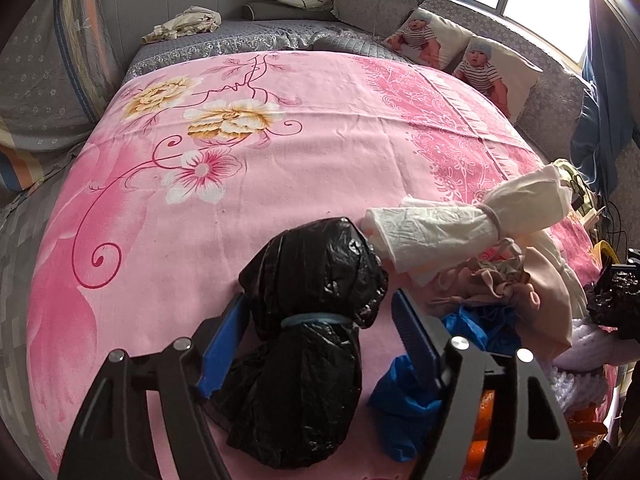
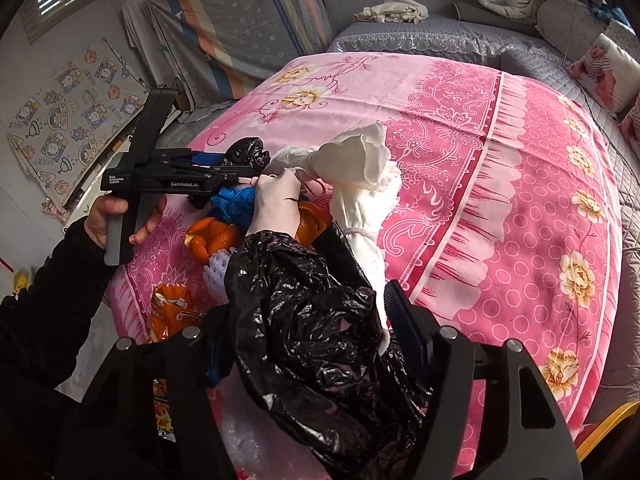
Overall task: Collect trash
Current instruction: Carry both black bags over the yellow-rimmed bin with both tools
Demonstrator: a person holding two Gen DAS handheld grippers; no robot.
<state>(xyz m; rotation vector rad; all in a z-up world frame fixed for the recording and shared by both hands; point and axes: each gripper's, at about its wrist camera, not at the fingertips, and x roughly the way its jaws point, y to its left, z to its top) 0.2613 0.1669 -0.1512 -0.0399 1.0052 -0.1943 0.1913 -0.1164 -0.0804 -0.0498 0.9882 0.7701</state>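
The left hand-held gripper (image 1: 320, 312) stands half open around a black bundle (image 1: 304, 320) tied with a blue band; its left pad touches the bundle, its right pad stands just clear. The right hand-held gripper (image 2: 312, 320) straddles a black bag (image 2: 320, 344), whether it is pinched I cannot tell. White bundle (image 1: 460, 220) lies at 2 o'clock from the left one, blue bag (image 1: 404, 396) at 4 o'clock, all on the pink bed (image 1: 240, 208).
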